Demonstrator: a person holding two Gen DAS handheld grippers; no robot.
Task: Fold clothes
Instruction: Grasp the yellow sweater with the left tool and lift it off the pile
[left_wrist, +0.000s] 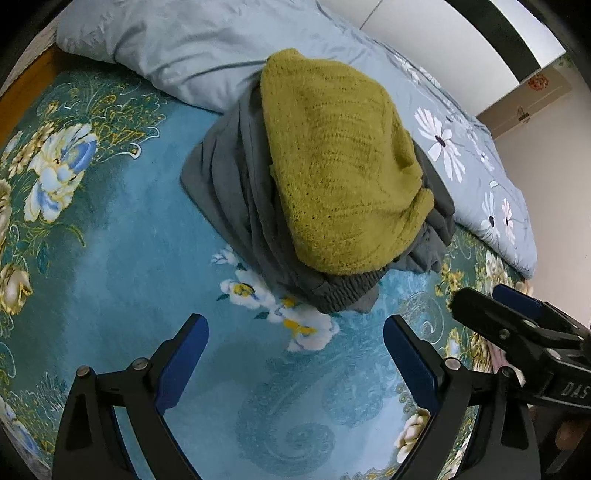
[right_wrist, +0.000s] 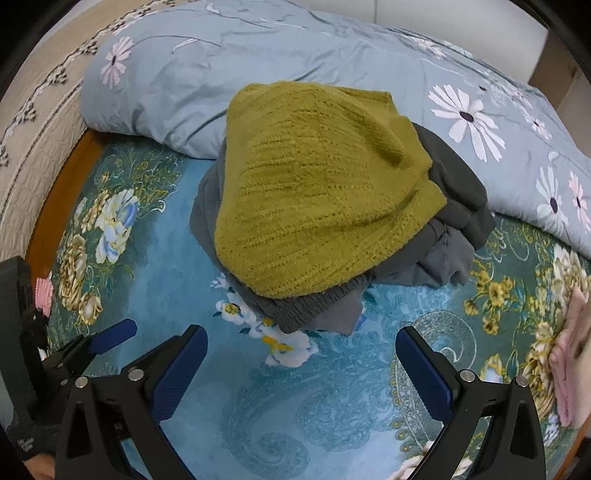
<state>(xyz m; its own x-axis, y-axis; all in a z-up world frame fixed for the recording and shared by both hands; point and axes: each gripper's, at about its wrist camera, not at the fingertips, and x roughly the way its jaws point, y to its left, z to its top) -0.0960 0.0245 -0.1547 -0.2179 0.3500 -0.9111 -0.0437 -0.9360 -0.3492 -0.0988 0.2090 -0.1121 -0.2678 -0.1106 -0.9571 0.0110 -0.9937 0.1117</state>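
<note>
Two garments sit stacked mid-bed on the teal blanket: a folded mustard sweater atop a rumpled grey one, against the far quilt. Left gripper and right gripper both gape, empty, just near of the pile.

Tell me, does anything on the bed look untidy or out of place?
Yes. The grey garment under the folded mustard knit sweater is bunched, and its folds spill out past the sweater on both sides onto the teal floral blanket. The pile also leans against the pale blue duvet. Both grippers are open and empty.
</note>
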